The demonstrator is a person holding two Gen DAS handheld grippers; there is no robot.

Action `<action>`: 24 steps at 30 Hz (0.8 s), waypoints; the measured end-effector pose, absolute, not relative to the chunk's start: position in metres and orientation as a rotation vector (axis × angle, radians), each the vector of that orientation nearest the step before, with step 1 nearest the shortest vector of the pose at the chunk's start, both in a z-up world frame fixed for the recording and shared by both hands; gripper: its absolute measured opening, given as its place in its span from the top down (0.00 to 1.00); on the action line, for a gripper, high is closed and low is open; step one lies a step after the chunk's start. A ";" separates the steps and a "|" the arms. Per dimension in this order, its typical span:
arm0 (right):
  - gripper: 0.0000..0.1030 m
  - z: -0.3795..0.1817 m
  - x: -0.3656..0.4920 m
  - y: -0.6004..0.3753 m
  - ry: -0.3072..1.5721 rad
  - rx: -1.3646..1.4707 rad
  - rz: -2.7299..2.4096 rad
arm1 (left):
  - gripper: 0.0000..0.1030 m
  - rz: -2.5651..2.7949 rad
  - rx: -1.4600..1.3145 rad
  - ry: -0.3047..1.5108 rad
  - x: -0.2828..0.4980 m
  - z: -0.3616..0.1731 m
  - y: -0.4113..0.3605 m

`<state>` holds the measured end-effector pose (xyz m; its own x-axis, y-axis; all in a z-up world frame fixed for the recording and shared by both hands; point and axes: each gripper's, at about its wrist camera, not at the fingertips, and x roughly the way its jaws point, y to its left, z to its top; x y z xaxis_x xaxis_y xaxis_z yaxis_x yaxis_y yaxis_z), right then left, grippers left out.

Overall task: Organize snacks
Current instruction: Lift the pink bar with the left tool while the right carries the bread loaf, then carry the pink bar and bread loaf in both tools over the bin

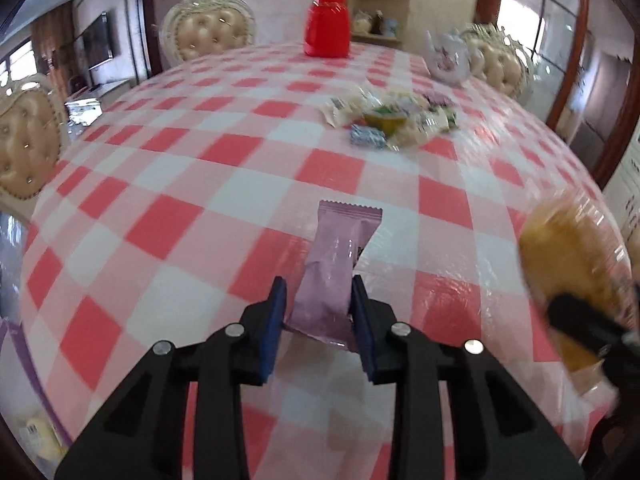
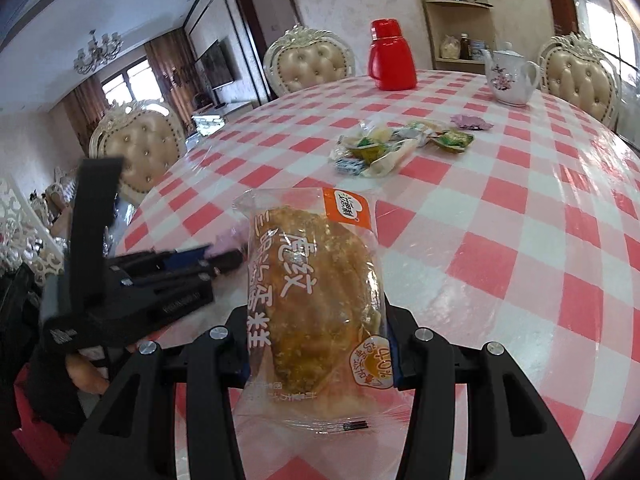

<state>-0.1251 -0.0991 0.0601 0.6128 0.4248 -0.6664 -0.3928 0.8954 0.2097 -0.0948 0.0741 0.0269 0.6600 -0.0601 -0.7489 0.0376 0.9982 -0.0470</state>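
Left tool [image 1: 319, 292]: narrow, pads pressed on the sides of a pink sachet [image 1: 336, 276], gripped near its lower end; long axis running away from the tool, far crimped end lifted above the worktop [image 1: 168, 184]. Right tool [image 2: 318, 344]: part-way closed on a clear-wrapped cake [image 2: 316, 300], held upright, long axis likewise along the fingers. Remaining snack pile [image 2: 400, 144] lying far ahead near mid-worktop, slightly right of both tools, well apart from each. Right tool judged marginally nearer the pile. Both tools loaded; no destination container clearly visible. Red flask [image 2: 390, 56] and teapot [image 2: 508, 76] at far edge.
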 end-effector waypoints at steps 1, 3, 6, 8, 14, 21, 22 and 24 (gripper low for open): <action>0.54 0.060 -0.127 -0.094 0.781 0.036 0.481 | 0.68 -0.052 -0.032 0.839 -0.099 0.031 0.078; 0.54 0.059 -0.131 -0.086 0.783 0.025 0.498 | 0.68 -0.045 -0.036 0.827 -0.108 0.037 0.084; 0.55 0.060 -0.139 -0.068 0.783 0.001 0.533 | 0.68 -0.036 -0.036 0.815 -0.126 0.044 0.095; 0.55 0.061 -0.143 -0.058 0.782 -0.014 0.553 | 0.68 -0.022 -0.034 0.805 -0.138 0.048 0.104; 0.55 0.063 -0.162 -0.021 0.772 -0.063 0.623 | 0.68 0.021 -0.038 0.776 -0.174 0.056 0.131; 0.55 0.069 -0.182 0.028 0.762 -0.108 0.730 | 0.68 0.103 -0.055 0.746 -0.213 0.065 0.179; 0.55 0.069 -0.184 0.034 0.765 -0.111 0.742 | 0.68 0.113 -0.058 0.745 -0.216 0.066 0.185; 0.54 0.070 -0.190 0.048 0.763 -0.132 0.764 | 0.68 0.139 -0.061 0.745 -0.226 0.068 0.204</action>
